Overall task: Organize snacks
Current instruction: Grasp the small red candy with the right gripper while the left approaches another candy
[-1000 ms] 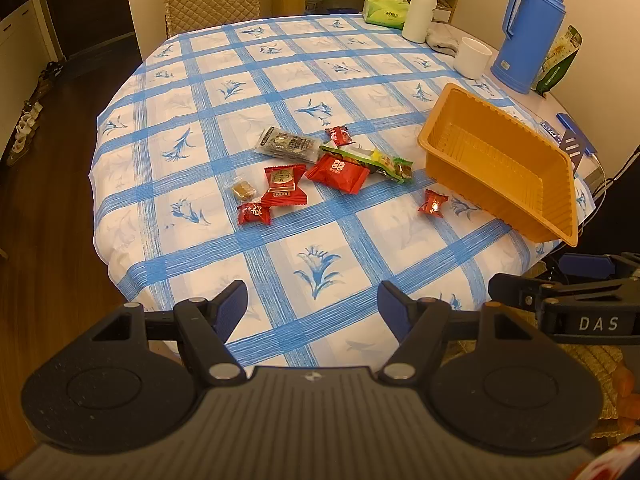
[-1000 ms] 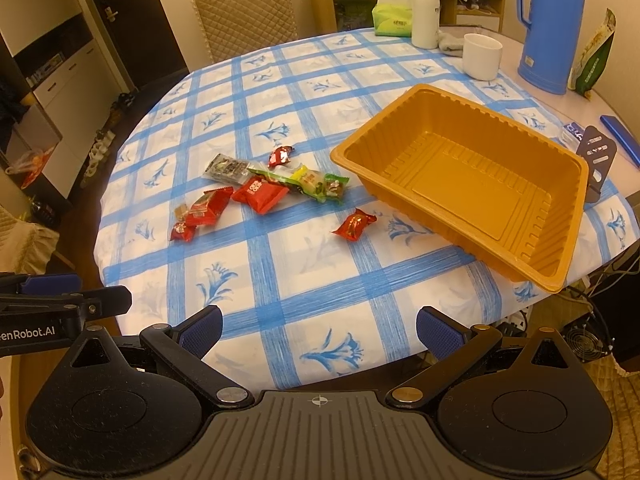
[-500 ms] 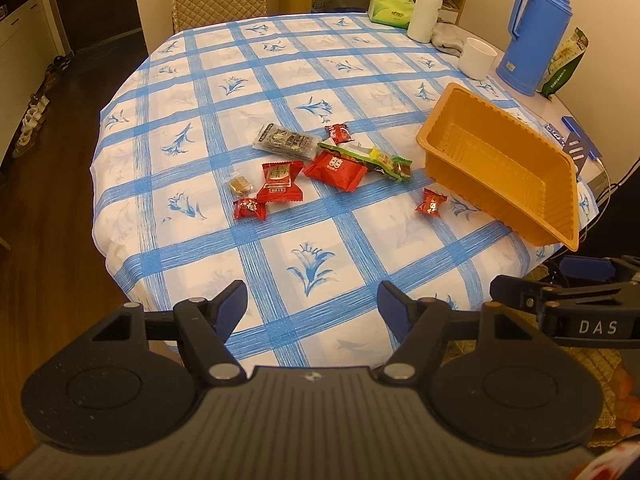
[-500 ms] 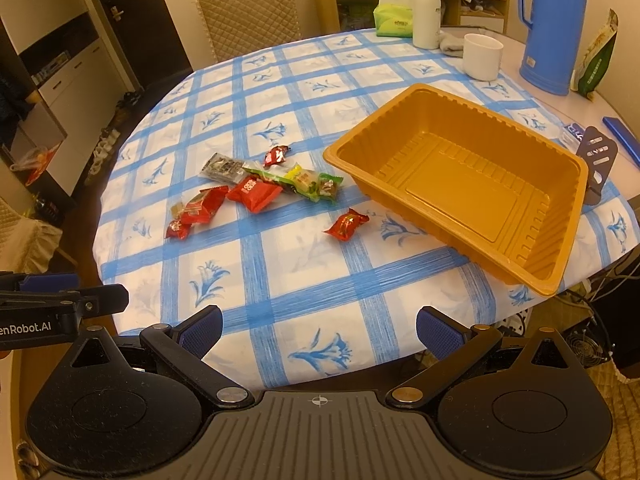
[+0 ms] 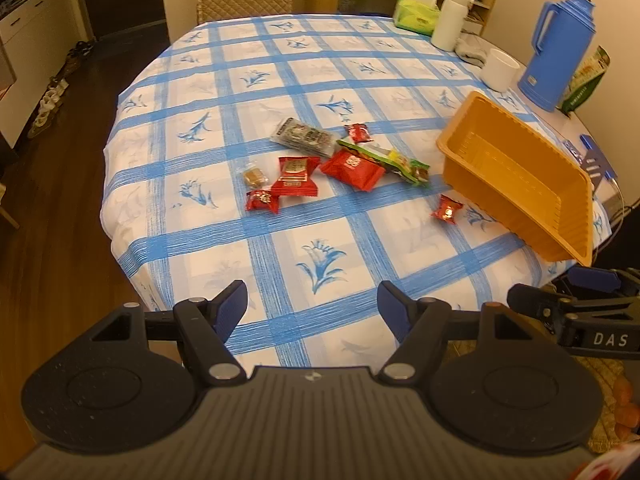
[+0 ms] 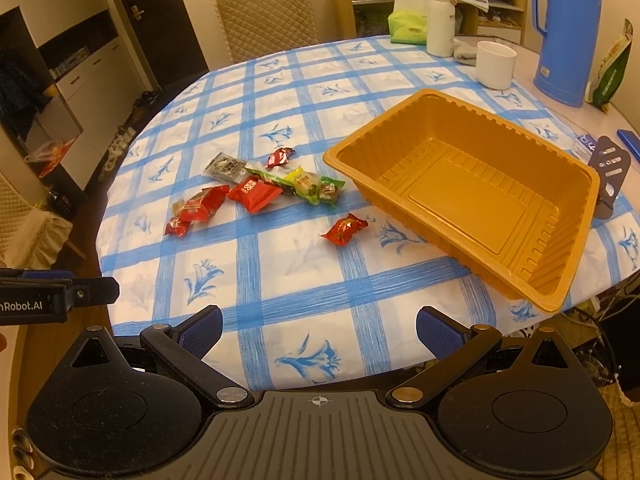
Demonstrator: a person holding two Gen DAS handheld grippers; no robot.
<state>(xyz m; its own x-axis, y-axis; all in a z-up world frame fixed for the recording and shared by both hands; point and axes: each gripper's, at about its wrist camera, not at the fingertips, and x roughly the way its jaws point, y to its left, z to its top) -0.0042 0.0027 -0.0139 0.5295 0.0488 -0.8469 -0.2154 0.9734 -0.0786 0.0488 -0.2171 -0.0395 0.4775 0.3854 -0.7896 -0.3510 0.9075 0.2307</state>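
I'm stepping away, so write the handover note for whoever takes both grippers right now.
Left gripper: open, empty, at the table's near edge.
Right gripper: open, empty, also at the near edge.
Orange tray: empty, on the right side of the table.
Snacks: all loose on the tablecloth; a cluster left of the tray, one red candy apart, nearer the tray.
Done: nothing.
Left: every snack, presumably into the tray.

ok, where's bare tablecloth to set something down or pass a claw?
Free: the near strip between the table edge and the lone red candy, and the far half behind the snack pile. The orange tray is empty. Crowded: the pile itself, and the back right by the white mug and blue thermos.
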